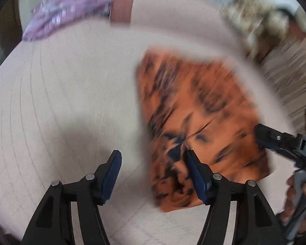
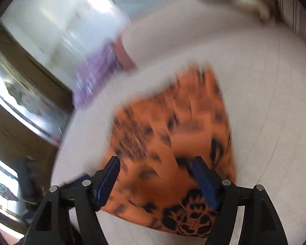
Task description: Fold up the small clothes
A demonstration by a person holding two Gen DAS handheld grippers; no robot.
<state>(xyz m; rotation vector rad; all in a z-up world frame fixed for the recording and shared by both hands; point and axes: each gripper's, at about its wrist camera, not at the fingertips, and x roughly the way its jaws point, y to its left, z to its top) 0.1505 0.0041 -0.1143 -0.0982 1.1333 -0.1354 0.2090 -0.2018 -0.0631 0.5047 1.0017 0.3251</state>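
Left wrist view first: my left gripper (image 1: 153,157) hangs with its jaws spread wide and nothing between the dark blue pads; one black finger sits over bare worktop (image 1: 61,102), the other over the near edge of the orange cloth (image 1: 197,110). That cloth is a soft, thin fabric, orange with a black pattern, lying flat in a roughly rectangular folded shape with a few creases running through its middle. Motion blur smears the print here. My right gripper (image 1: 261,136) comes in from the right edge above the cloth's right side, black plastic with a small screw head, and the letters "DAS" can be read on its body; my hand (image 1: 297,200) grips the handle behind it.

From the right wrist view, my right gripper (image 2: 155,163) also stands wide apart, gripping nothing, with the orange cloth (image 2: 173,134) spread below and between its fingers. Near the bottom corner the print sharpens into a black flower-like motif. The worktop (image 2: 255,81) is pale and matte, with faint curved lines across it. At its far edge lies a lilac garment (image 1: 69,10), crumpled and blurred.
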